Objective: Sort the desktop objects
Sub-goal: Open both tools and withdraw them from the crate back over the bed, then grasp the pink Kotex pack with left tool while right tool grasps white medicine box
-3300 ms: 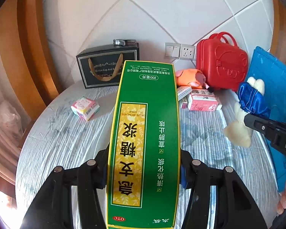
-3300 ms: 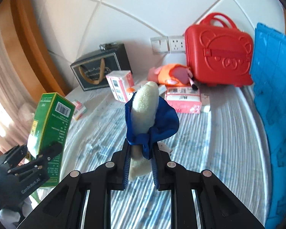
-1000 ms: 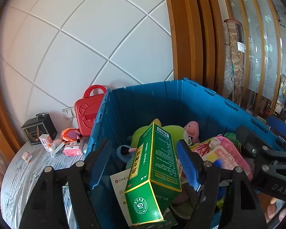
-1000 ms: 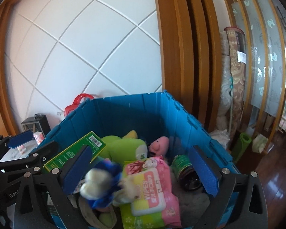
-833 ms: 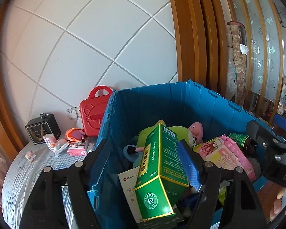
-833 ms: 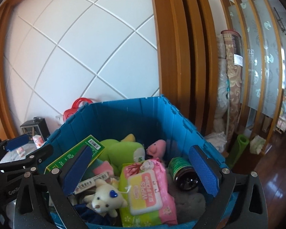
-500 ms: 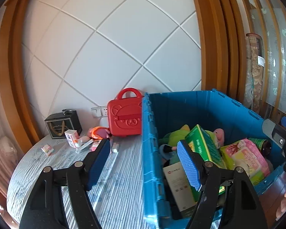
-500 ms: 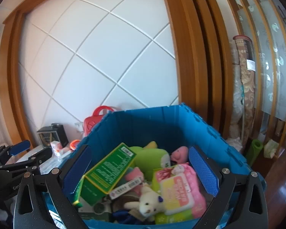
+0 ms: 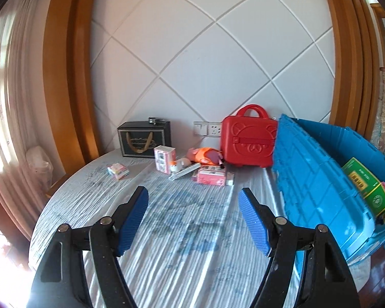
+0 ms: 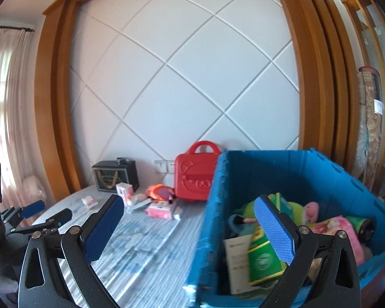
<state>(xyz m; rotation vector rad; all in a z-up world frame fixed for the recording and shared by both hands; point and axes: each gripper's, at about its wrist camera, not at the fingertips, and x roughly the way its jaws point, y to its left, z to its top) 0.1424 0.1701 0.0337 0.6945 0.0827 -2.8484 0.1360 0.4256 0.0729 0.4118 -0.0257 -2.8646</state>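
Both your jaws hang open and empty; aim carefully (items crowd together) or the pink box gets knocked into neighbours.

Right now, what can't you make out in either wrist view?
- Blue crate bottom, right wrist: buried under the green box and toys.
- Pink carton print, left wrist: too small.
- Crate's far end, left wrist: cut off by the right edge.
- Left gripper, right wrist: handle cropped at left.

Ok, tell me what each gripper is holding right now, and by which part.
Nothing: the left gripper and the right gripper are both open and empty. The green box lies in the blue crate.
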